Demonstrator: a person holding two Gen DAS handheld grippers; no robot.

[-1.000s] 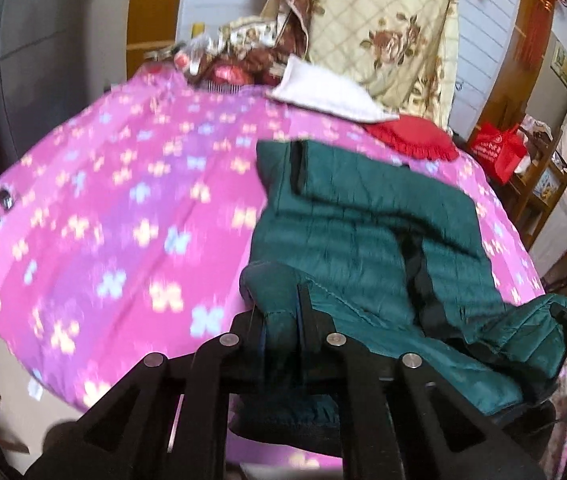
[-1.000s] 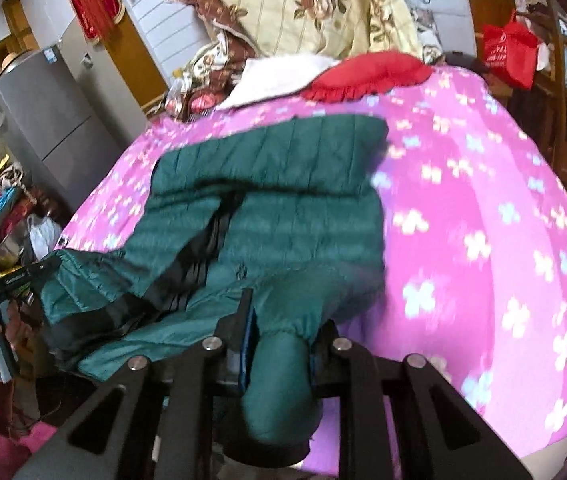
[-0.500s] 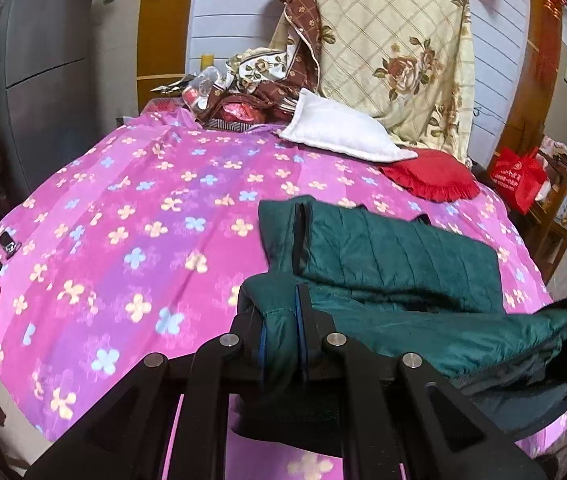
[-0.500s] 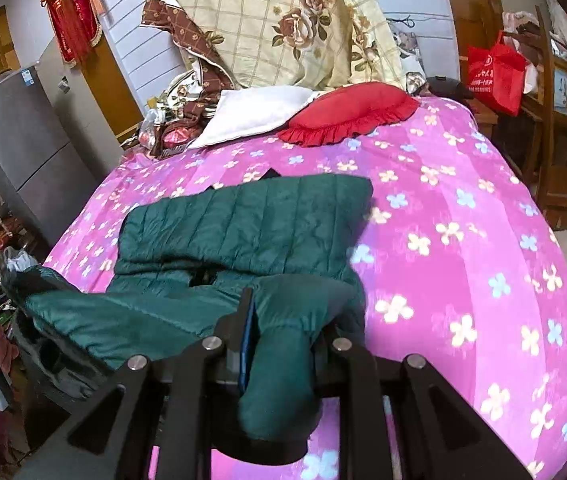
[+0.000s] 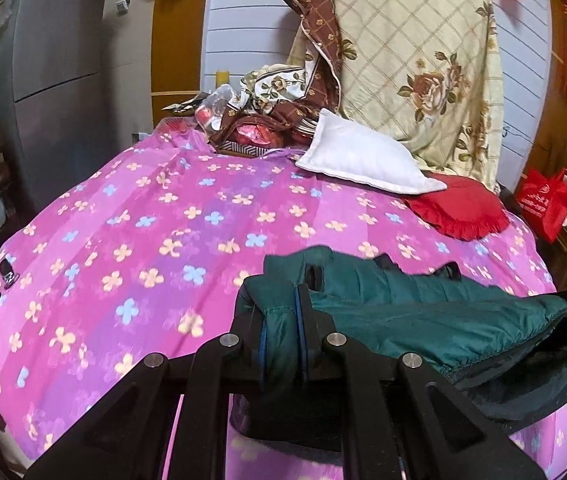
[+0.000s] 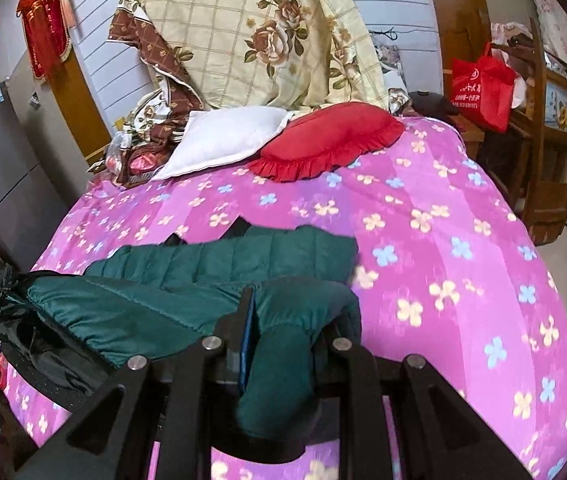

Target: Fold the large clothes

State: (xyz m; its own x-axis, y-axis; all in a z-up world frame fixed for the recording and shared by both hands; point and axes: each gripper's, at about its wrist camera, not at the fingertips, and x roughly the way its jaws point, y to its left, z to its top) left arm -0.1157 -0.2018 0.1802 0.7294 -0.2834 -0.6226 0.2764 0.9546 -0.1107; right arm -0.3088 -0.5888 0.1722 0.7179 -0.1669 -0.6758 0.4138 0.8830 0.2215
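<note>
Since a second ago the dark green quilted puffer jacket [image 5: 423, 312] has been drawn back toward the near edge of the bed: it then spread flat well up the bedcover, and now only a short strip of it lies on the pink flower-print bedspread [image 5: 171, 240], the rest lifted and bunched between the two tools. The left tongs [image 5: 283, 336] are pressed together on a thick fold at one end of the jacket, and the right tongs [image 6: 279, 340] pinch the other end, where a green roll of fabric hangs down between the fingers. The stretch of jacket between them sags, with black lining showing at its low side. Beyond the jacket the bedspread lies open right up to the white pillow [image 6: 223, 140] and the red frilled cushion [image 6: 327, 140] at the head of the bed, the two touching. Behind those a cream rose-print quilt [image 5: 415, 64] is heaped against the panelled wall. The bed's right side drops off toward a wooden shelf unit [image 6: 551, 120] with a red shopping bag [image 6: 479, 88]; its left side runs near a grey refrigerator [image 5: 55, 60].
</note>
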